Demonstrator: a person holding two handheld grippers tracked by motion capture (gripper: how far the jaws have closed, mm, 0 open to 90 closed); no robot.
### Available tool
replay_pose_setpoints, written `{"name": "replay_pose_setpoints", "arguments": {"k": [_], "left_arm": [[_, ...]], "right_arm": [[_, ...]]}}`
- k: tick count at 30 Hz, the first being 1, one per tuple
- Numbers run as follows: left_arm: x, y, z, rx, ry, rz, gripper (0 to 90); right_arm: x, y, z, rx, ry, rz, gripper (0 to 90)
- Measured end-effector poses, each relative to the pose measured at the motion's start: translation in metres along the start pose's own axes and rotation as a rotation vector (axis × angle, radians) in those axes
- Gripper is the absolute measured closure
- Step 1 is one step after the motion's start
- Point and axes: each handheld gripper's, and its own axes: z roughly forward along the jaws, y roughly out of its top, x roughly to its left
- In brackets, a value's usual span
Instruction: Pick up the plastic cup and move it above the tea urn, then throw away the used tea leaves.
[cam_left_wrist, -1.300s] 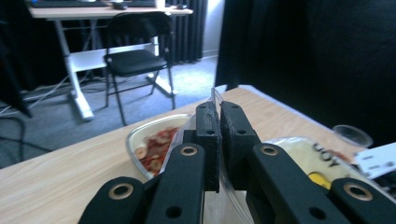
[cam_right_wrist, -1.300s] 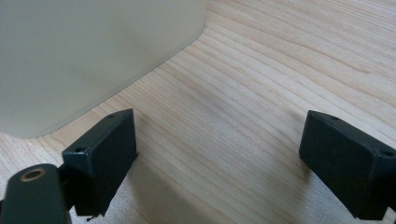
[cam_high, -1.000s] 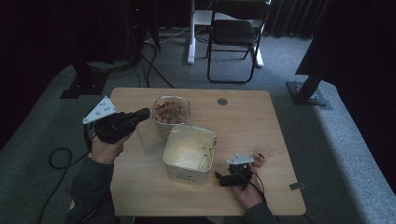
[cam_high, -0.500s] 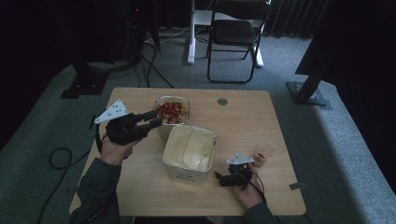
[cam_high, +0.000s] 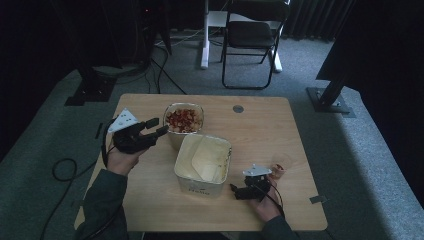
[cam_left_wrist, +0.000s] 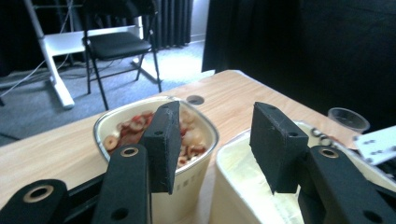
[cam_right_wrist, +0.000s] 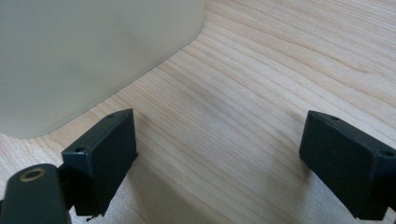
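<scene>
Cereal tub (cam_high: 183, 121): rounded-square, pale glossy plastic, filled with red and tan rings; stands at table (cam_high: 300, 150) centre-back, touching or just beside the larger cream tub (cam_high: 203, 163). Cream tub: rounded corners, smooth matte wall, pale flat contents inside. Table: light wood, straight grain, a round grommet (cam_high: 238, 108) near the far edge. Left gripper (cam_high: 155, 129): jaws spread, nothing between them, hovering just left of the cereal tub. Right gripper (cam_high: 233, 190): jaws wide apart, low over bare wood beside the cream tub's near right corner. Small clear cup (cam_high: 277, 170) just right of it. Right half of table open.
</scene>
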Motion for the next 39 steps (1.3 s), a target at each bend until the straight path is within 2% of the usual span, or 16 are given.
{"name": "replay_pose_setpoints", "arguments": {"k": [2,5,8,10,12,14,17,21,23,24,26,27,29,33,38,39], "left_arm": [[0.003,-0.002,0.0,0.002,0.007,-0.007,53.4],[0.012,-0.009,0.001,0.009,0.048,-0.024,52.9],[0.017,-0.013,0.001,0.011,0.06,-0.037,52.8],[0.021,-0.016,0.001,0.013,0.075,-0.046,52.3],[0.023,-0.017,0.001,0.015,0.082,-0.049,52.2],[0.03,-0.02,0.002,0.012,0.099,-0.073,52.1],[0.033,-0.022,0.003,0.015,0.103,-0.081,52.1],[0.035,-0.025,0.004,0.017,0.108,-0.083,52.1],[0.036,-0.025,0.003,0.015,0.108,-0.084,52.1],[0.037,-0.027,0.004,0.018,0.111,-0.089,52.1],[0.038,-0.027,0.004,0.025,0.112,-0.088,52.1],[0.039,-0.029,0.005,0.028,0.115,-0.095,52.1],[0.04,-0.03,0.005,0.029,0.114,-0.098,52.1],[0.044,-0.034,0.009,0.049,0.116,-0.11,52.1],[0.046,-0.036,0.012,0.056,0.115,-0.116,52.1],[0.045,-0.037,0.013,0.053,0.122,-0.118,52.1]], "right_arm": [[0.001,0.0,0.0,0.002,0.004,-0.004,10.6],[0.004,0.004,-0.008,0.044,0.009,-0.021,21.8],[0.005,0.007,-0.014,0.015,0.001,-0.029,24.6],[0.004,0.013,-0.027,-0.042,0.006,-0.041,29.8],[0.004,0.013,-0.027,-0.042,0.006,-0.041,29.8],[0.0,0.024,-0.049,-0.118,-0.028,-0.052,35.0],[-0.008,0.035,-0.072,-0.169,-0.093,-0.052,34.9],[-0.035,0.044,-0.098,-0.216,-0.175,-0.005,34.9],[-0.043,0.044,-0.103,-0.212,-0.193,0.013,36.0],[-0.06,0.043,-0.111,-0.215,-0.218,0.04,42.5],[-0.068,0.041,-0.115,-0.212,-0.225,0.057,42.8],[-0.084,0.036,-0.12,-0.201,-0.261,0.091,43.1],[-0.098,0.029,-0.122,-0.175,-0.29,0.134,43.8],[-0.118,0.012,-0.115,-0.124,-0.244,0.227,49.4],[-0.126,0.003,-0.106,-0.097,-0.181,0.29,57.2],[-0.128,0.004,-0.102,-0.073,-0.158,0.311,66.5]]}}
